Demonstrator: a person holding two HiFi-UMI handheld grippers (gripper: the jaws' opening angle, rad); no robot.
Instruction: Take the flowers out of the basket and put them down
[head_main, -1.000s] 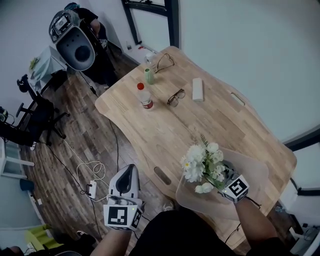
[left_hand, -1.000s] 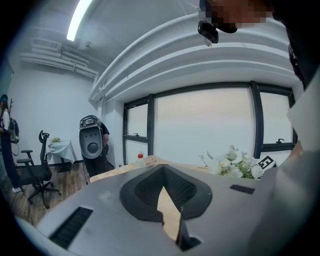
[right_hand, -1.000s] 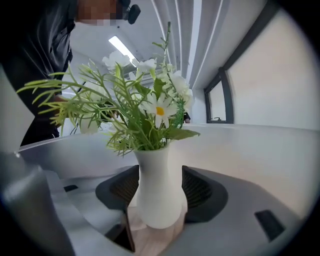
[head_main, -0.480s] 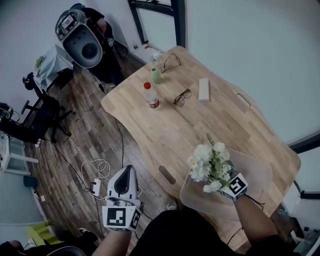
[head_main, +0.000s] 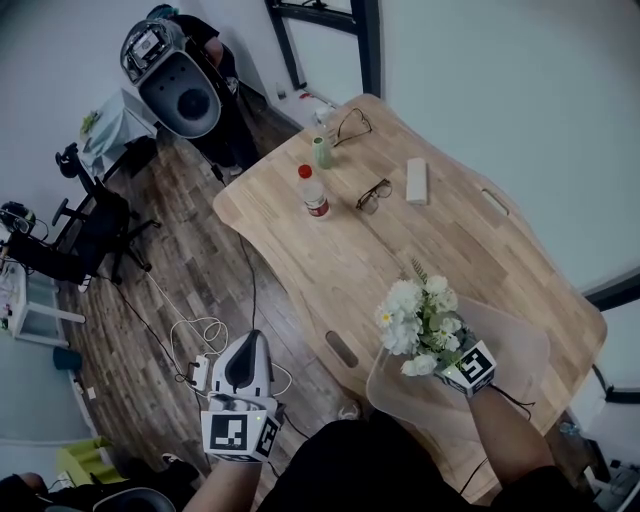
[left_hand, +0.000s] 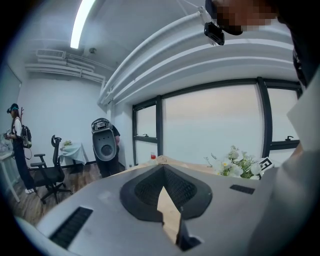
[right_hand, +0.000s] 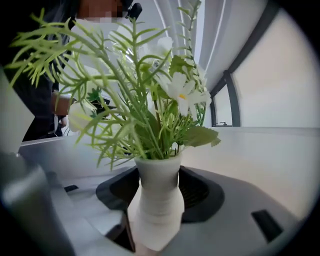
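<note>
A bunch of white flowers (head_main: 415, 315) with green sprigs stands in a slim white vase (right_hand: 157, 200). My right gripper (head_main: 447, 360) holds it by the neck and its jaws are closing on the vase. The flowers hang over the near left part of a translucent basket (head_main: 520, 350) at the table's near right corner. In the right gripper view the flowers (right_hand: 150, 100) fill the upper picture. My left gripper (head_main: 252, 342) is off the table to the left, over the floor, its jaws together and nothing in them. Its own view shows the left gripper (left_hand: 167, 212) facing the table edge.
On the wooden table (head_main: 330, 260) stand a red-capped bottle (head_main: 314, 192), a small green bottle (head_main: 322, 152), two pairs of glasses (head_main: 375, 194) and a white box (head_main: 417, 181). Cables (head_main: 195, 340) lie on the floor. A grey machine (head_main: 178, 85) and chairs (head_main: 85, 225) stand at the far left.
The head view has shifted, so the table sits a little further right in the picture. The right gripper keeps the flowers over the basket. The left gripper has hardly moved.
</note>
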